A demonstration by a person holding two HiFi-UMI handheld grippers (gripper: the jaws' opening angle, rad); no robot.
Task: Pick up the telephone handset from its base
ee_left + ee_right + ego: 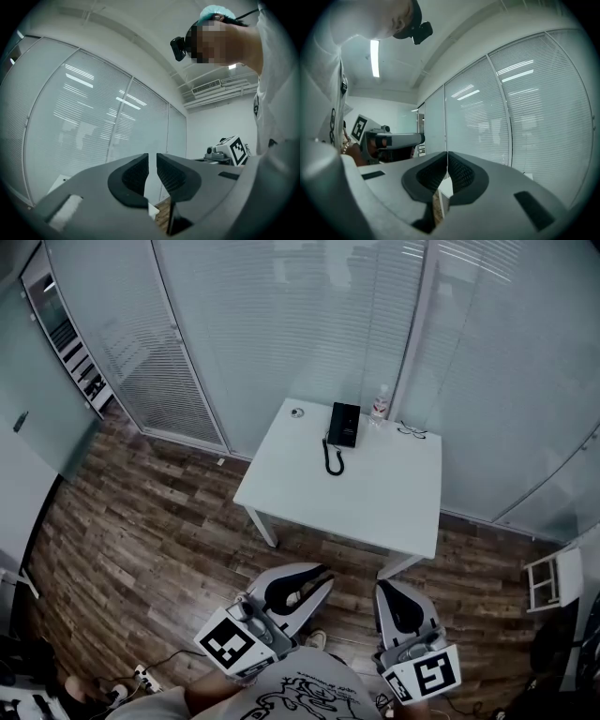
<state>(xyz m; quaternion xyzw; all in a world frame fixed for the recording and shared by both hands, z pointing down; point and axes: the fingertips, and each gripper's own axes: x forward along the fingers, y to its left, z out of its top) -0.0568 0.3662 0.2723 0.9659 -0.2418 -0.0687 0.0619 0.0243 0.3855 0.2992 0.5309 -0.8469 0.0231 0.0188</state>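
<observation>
Left hand-held gripper (325, 571) well apart from telephone handset (335, 426)

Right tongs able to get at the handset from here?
Probably not yet. The right tongs hang shut over the floor, well short of the table; the handset sits at its far side. Nothing blocks the way; a step closer should do.

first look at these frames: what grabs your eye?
A lone white table stands by the glass wall on a dark wood floor. A black telephone sits near its far edge, with a bottle just to its right. At the bottom of the head view, the left gripper and right gripper are both shut and empty, well short of the table.
</observation>
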